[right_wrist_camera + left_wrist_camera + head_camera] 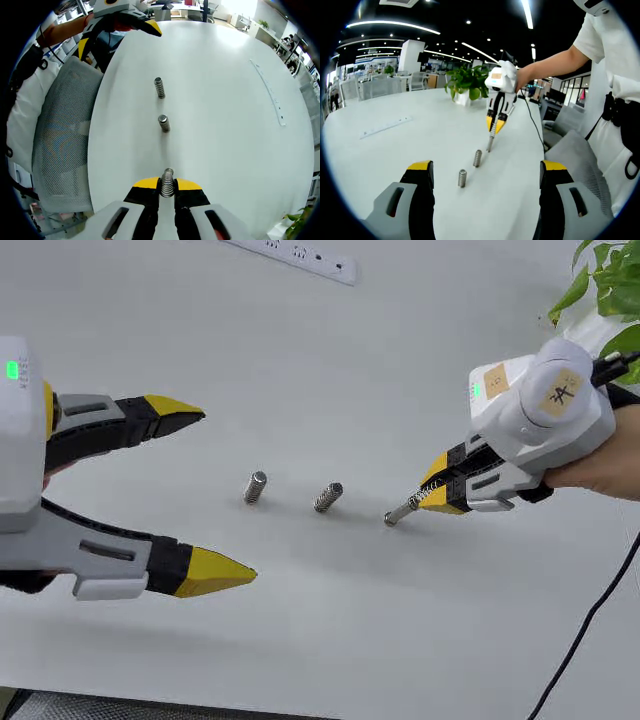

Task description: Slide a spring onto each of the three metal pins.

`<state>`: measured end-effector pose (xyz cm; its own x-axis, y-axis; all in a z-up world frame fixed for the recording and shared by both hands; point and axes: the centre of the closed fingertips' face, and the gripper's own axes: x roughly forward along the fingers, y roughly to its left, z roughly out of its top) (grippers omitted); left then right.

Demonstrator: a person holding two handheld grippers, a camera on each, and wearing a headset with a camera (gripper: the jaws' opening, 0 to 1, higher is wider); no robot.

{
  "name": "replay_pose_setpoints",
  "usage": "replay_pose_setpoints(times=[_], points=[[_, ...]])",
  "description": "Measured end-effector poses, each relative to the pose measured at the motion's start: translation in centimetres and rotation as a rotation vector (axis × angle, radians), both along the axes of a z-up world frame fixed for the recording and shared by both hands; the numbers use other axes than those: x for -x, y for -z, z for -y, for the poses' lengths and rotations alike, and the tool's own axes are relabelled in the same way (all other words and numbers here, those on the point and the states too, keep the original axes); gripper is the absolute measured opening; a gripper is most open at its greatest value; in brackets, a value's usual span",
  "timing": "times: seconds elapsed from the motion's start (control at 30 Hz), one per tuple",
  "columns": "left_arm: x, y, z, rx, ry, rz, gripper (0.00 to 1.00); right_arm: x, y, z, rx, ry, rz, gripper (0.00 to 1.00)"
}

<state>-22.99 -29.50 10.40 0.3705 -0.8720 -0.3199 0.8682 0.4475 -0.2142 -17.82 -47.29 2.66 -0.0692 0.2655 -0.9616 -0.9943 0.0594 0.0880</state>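
Two metal pins, each with a spring on it, lie on the white table: one pin (pixel 255 486) (pixel 462 178) (pixel 159 87) at the left, the other pin (pixel 328 497) (pixel 477 158) (pixel 163 122) in the middle. My right gripper (pixel 437 495) (pixel 495 125) (pixel 168 187) is shut on a third pin with a spring (pixel 408 506) (pixel 490 142) (pixel 167 180), whose free end points down at the table. My left gripper (pixel 215 495) (pixel 485 175) hangs open, left of the pins, with nothing between its fingers.
A white power strip (pixel 300 255) lies at the table's far edge. A potted green plant (pixel 605 290) (pixel 467 82) stands at the right. A black cable (pixel 590 620) runs off the table's right side. A mesh chair (pixel 60 135) stands beside the table.
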Motion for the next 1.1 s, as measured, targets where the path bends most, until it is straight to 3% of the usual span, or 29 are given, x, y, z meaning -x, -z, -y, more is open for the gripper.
replay_pose_setpoints(times=[0.37,1.1], points=[[0.0,0.2,0.0,0.004,-0.002,-0.006,0.85,0.6,0.2,-0.4,0.004,-0.011,0.001,0.07],[0.0,0.3,0.1,0.01,0.002,-0.01,0.85,0.2,1.8,-0.4,0.008,-0.031,0.013,0.08]])
